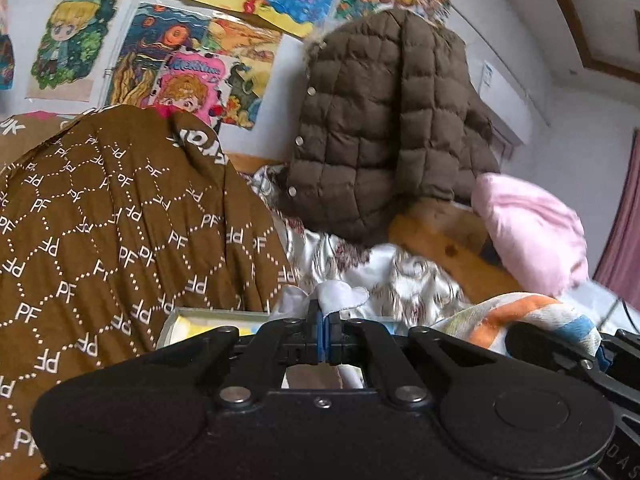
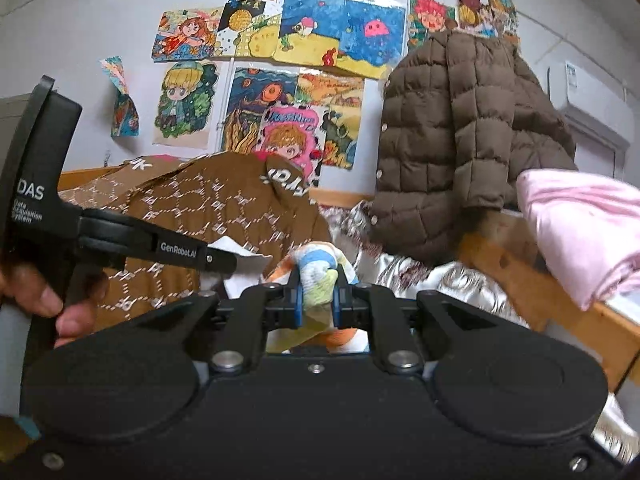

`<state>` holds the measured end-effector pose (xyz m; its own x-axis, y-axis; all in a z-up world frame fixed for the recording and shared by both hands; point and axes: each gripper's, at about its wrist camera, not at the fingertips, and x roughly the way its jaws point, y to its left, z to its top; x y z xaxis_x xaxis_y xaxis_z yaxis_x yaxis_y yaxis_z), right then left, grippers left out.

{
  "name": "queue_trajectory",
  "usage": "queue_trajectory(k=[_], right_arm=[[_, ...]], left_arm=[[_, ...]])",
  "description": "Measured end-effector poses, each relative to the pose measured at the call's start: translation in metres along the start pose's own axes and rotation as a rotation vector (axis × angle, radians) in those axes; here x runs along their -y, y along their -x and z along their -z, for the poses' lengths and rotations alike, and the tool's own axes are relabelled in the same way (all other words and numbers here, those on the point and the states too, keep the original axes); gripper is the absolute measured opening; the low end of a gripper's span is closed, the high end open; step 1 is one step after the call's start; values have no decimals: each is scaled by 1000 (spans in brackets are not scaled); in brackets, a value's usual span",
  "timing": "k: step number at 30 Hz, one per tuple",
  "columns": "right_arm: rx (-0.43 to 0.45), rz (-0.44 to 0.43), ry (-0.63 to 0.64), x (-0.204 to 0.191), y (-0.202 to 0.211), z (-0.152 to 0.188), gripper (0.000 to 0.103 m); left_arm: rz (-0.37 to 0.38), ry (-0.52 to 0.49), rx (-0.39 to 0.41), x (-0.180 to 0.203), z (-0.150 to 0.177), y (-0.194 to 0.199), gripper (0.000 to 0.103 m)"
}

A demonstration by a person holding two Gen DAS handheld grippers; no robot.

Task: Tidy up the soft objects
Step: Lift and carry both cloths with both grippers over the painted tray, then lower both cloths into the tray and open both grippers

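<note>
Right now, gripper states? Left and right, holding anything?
Left gripper: closed, pinching a white cloth.
Right gripper: closed on a striped fleece cloth.

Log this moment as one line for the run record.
left gripper: shut on white cloth | right gripper: shut on striped towel | behind: brown jacket, pink cloth

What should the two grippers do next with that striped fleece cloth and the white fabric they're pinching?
Probably draw apart to spread it. The right gripper is shut on the orange, blue and green striped fleece cloth, bunched; the left gripper is shut on white fabric.
</note>
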<state>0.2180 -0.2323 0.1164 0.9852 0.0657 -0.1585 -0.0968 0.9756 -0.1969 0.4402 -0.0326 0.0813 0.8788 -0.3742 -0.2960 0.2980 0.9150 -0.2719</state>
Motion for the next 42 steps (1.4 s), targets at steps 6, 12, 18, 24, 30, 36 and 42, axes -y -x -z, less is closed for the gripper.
queue_trajectory(k=[6,12,18,24,30,36,42], right_arm=[[12,18,-6,2,-31,-4,7],[-34,48,-49,9,-73,3,8],[-211,40,-181,26,-113,33,8],[-313,51,-217,30,-120,69,8],[-380,60,-191,32,-118,92,8],[-448,51,-182,28,-160,103,8],[-477,54,-169,26,-176,114,9]], left_arm=[[-25,67,20,-6,-2,-33,0],[-62,124,-24,-16,8,-78,0],[-87,166,-93,-25,23,-113,0],[-73,125,-155,-21,42,-129,0],[-64,76,-224,-15,60,-140,0],[-70,29,-244,-11,68,-144,0],[-74,8,-246,-10,69,-144,0]])
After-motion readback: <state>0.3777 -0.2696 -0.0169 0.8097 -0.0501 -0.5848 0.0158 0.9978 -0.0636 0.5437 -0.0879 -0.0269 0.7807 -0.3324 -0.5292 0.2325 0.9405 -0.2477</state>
